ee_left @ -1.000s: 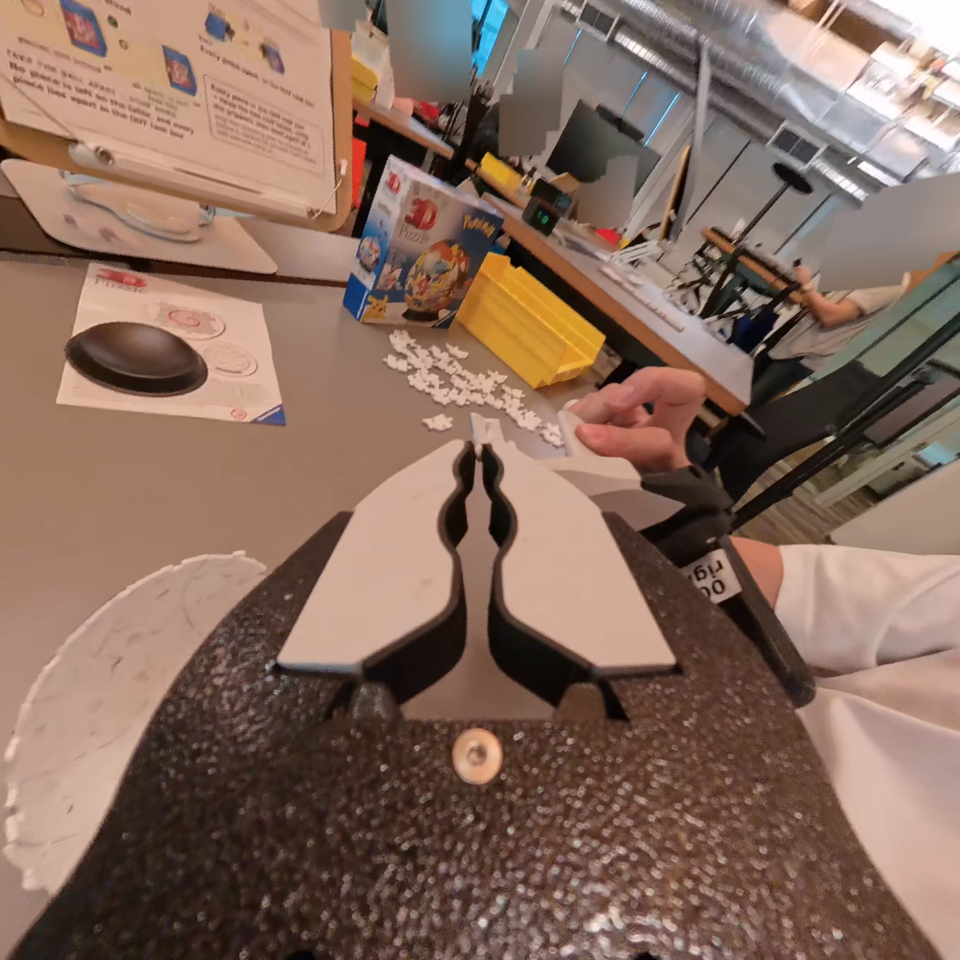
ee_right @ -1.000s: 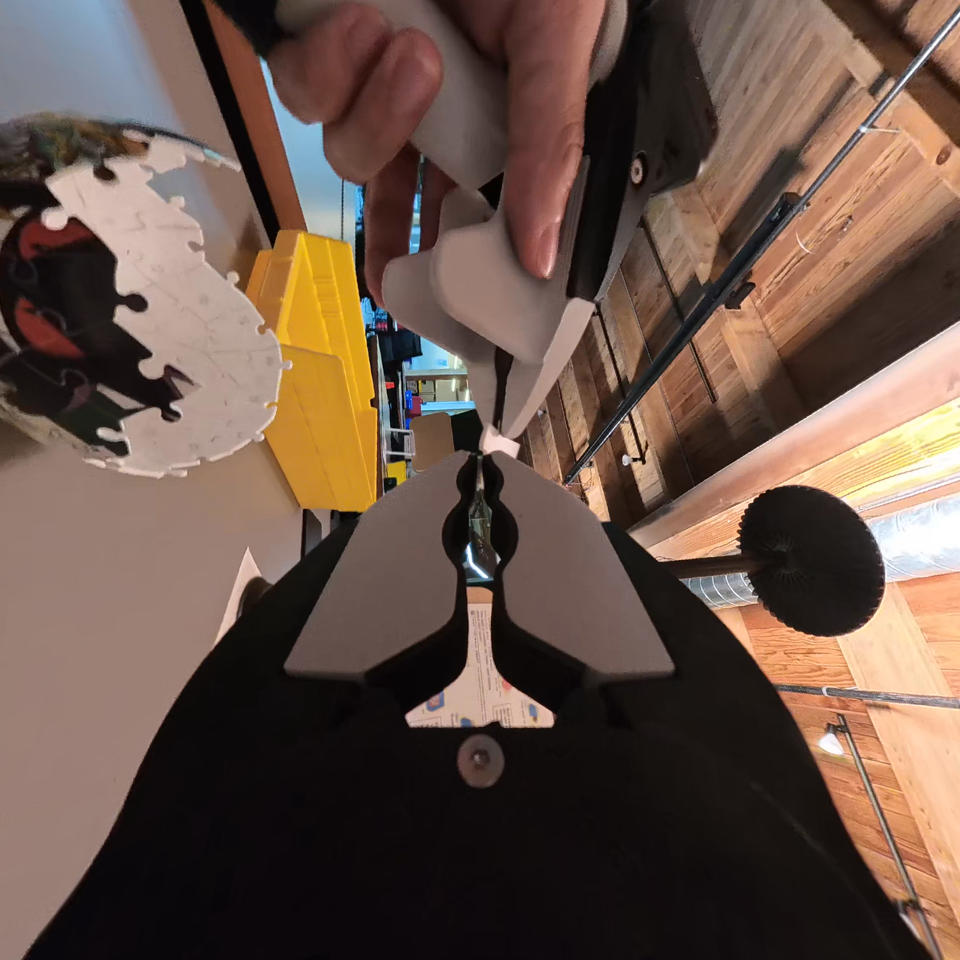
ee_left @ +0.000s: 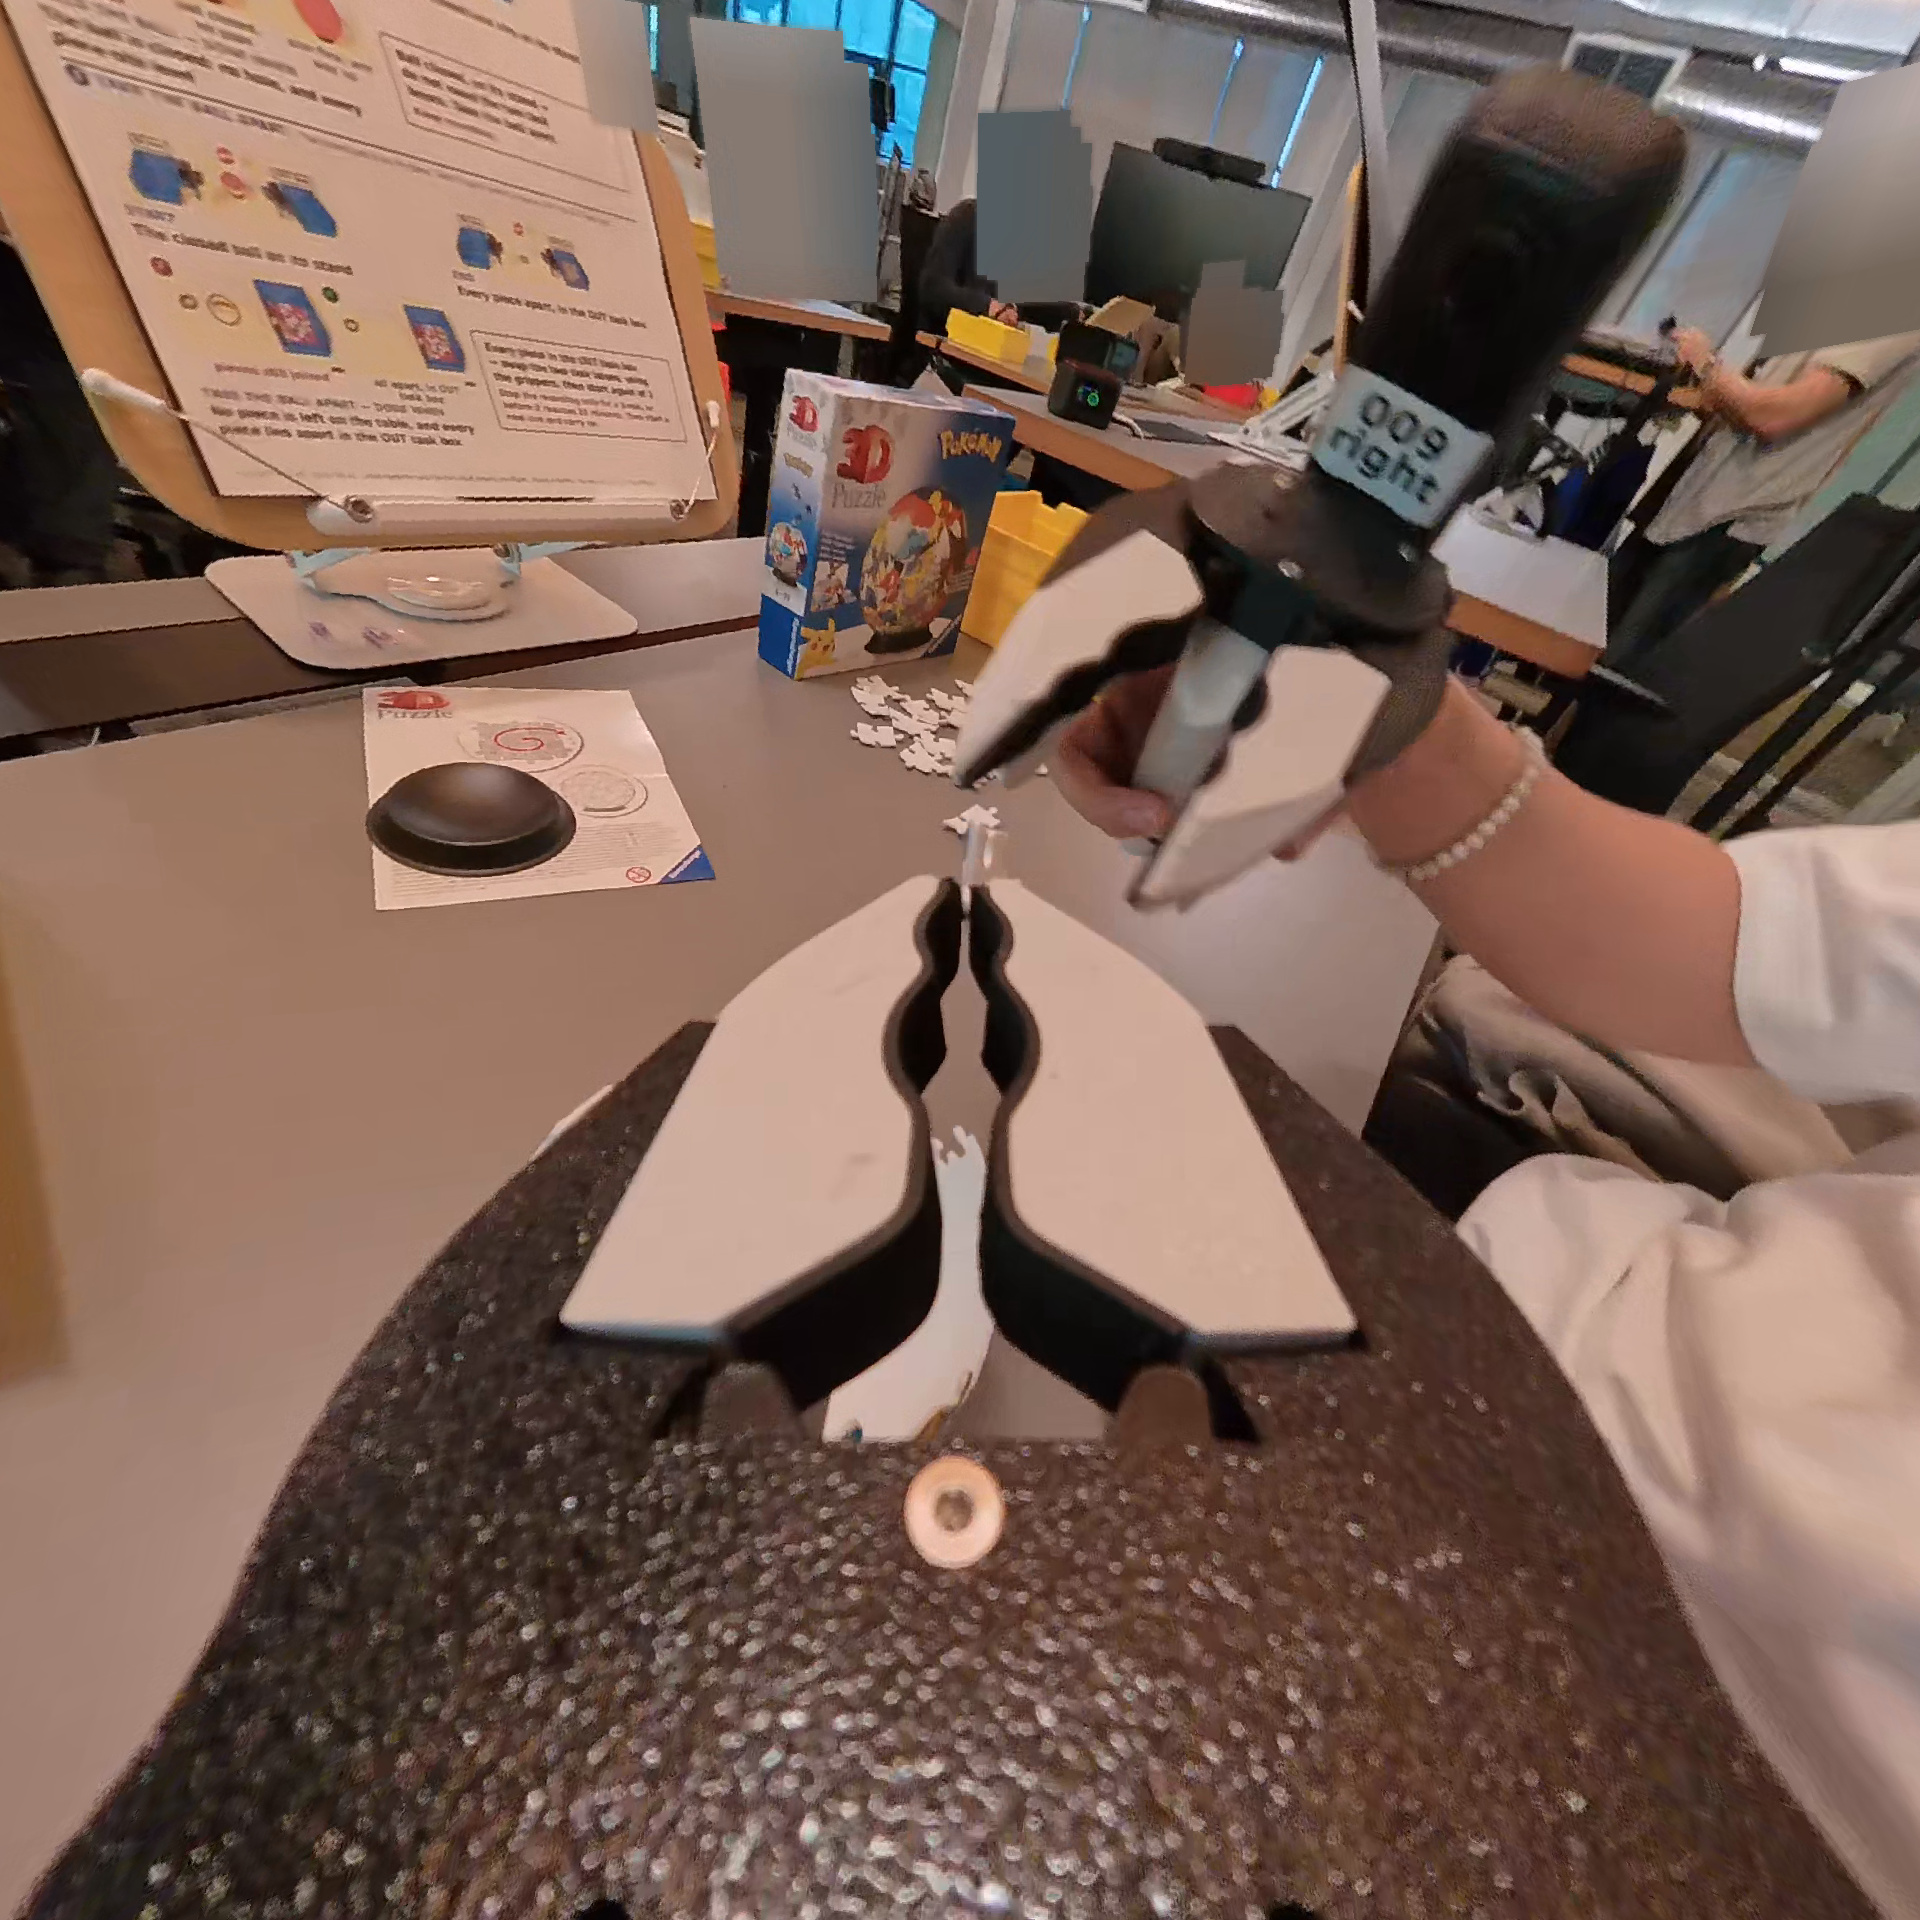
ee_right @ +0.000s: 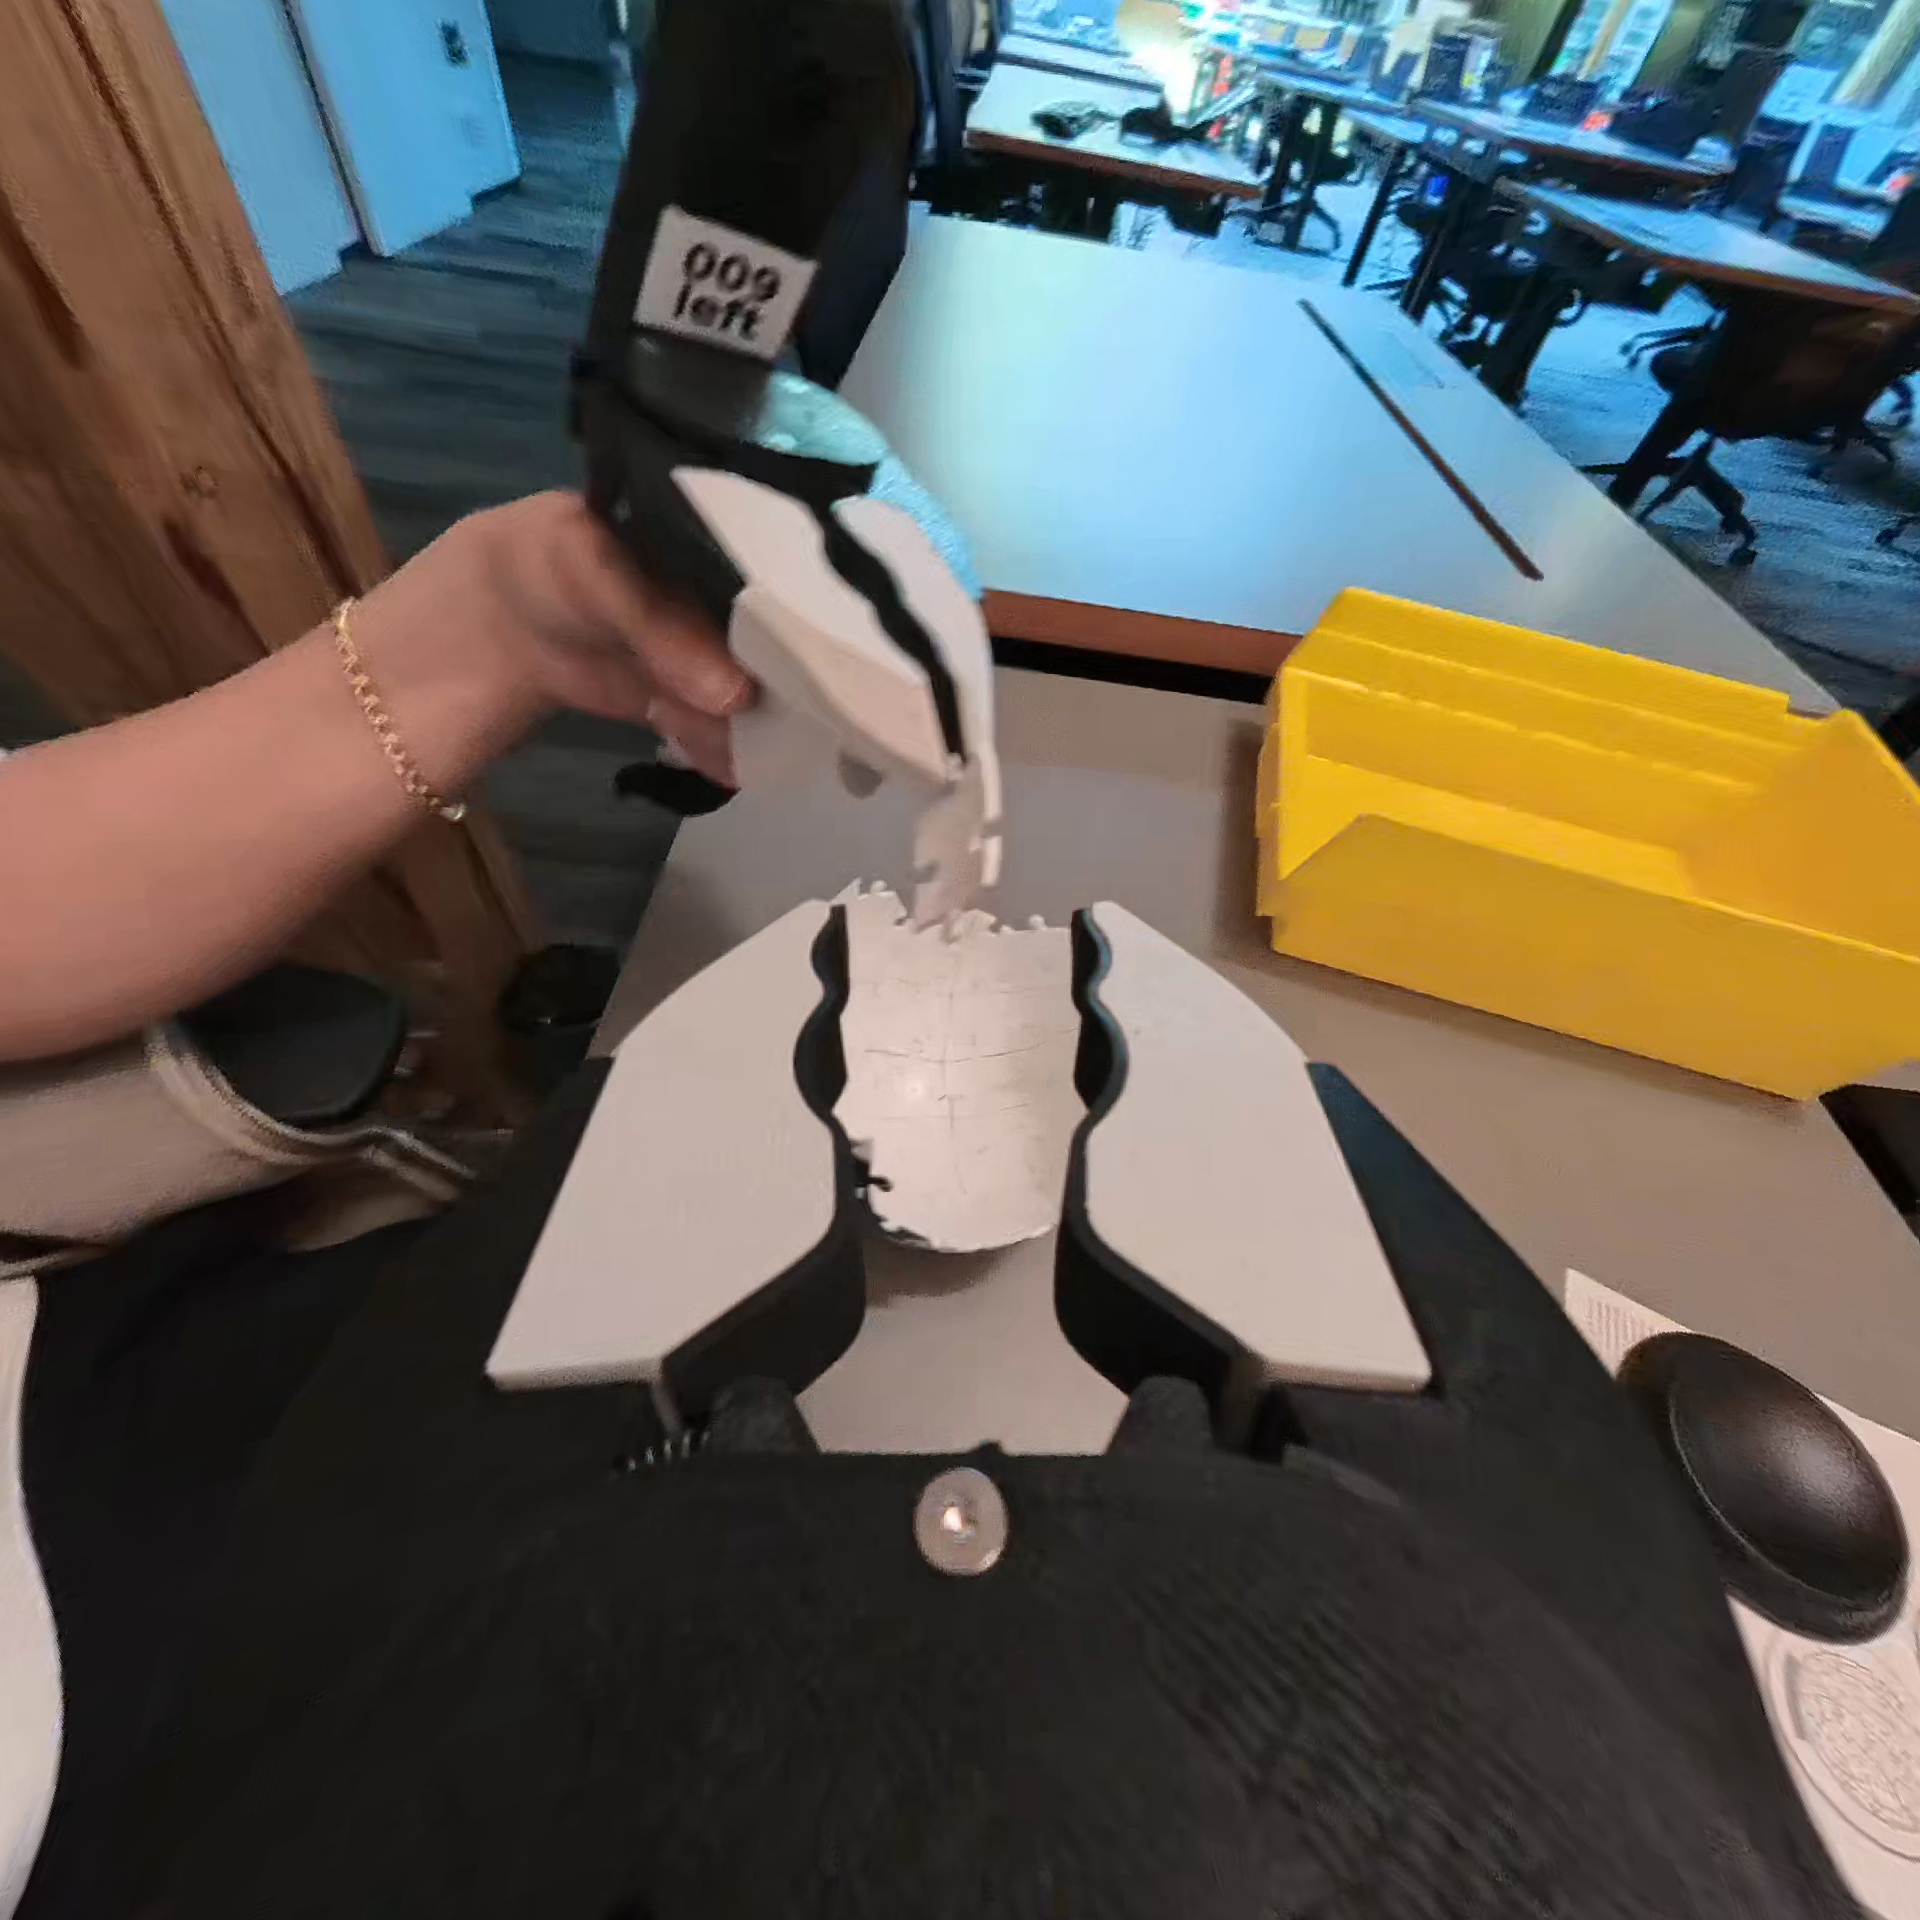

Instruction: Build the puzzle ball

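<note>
A second earlier both grippers had pinched the same small white puzzle piece (ee_left: 975, 840) tip to tip; now only the left gripper (ee_left: 964, 902) held it, its jaws closed on the piece's lower edge so that it stood up from the tips, while the right gripper (ee_right: 956, 920) had let go and swung round with its jaws spread wide. Seen from the right wrist, the half-built puzzle ball (ee_right: 956, 1081), a white curved shell with its hollow side up, lay on the grey table (ee_right: 1558, 1174) and showed in the gap between the right gripper's open fingers, not clearly touched by either. There the left gripper reached down from above, and the held piece hung at the shell's jagged far rim, touching it or just short of it. Loose white pieces (ee_left: 914, 717) lay near the puzzle box (ee_left: 878, 530) and the yellow bin (ee_right: 1579, 883)
</note>
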The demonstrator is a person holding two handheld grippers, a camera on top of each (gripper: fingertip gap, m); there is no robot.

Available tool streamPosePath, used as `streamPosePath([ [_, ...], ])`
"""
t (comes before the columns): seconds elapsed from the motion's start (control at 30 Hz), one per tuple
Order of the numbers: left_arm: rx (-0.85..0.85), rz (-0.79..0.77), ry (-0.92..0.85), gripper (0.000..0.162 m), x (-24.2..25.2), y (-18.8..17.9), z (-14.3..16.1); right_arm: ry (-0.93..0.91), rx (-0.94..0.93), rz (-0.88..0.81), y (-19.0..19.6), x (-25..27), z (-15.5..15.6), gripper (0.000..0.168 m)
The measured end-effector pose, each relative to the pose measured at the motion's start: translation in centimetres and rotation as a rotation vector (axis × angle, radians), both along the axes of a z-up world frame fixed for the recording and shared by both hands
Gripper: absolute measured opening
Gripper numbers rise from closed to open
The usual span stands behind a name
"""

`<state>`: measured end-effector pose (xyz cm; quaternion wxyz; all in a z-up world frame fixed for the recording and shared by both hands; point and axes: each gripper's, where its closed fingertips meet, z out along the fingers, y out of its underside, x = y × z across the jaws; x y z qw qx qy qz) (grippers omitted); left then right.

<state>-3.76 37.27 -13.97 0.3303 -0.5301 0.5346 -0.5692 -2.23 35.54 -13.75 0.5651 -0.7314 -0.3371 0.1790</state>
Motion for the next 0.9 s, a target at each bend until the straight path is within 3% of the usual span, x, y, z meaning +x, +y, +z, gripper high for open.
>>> streamPosePath([
  [0.07,0.022,-0.016,0.002,0.002,0.1,-0.2,-0.3,0.004,0.000,0.010,0.5,0.4,0.0,0.030],
  [0.4,0.094,-0.051,0.039,0.002,0.8,-0.6,-2.0,-0.039,-0.073,0.097,1.1,-0.7,-2.4,0.005],
  [0.7,0.145,0.111,0.036,0.004,1.8,1.4,-2.2,-0.009,0.003,-0.038,2.9,0.5,-2.4,0.002],
  [0.8,0.182,0.146,0.106,0.017,1.8,2.0,-3.4,-0.003,0.028,-0.053,3.0,0.5,-2.5,0.002],
  [0.87,0.179,0.135,0.112,0.017,1.8,1.8,-3.5,-0.004,0.010,-0.033,2.9,0.1,-2.9,0.002],
  [0.9,0.170,0.117,0.106,0.009,1.8,1.6,-3.4,-0.002,0.010,-0.041,3.0,0.1,-3.0,0.002],
])
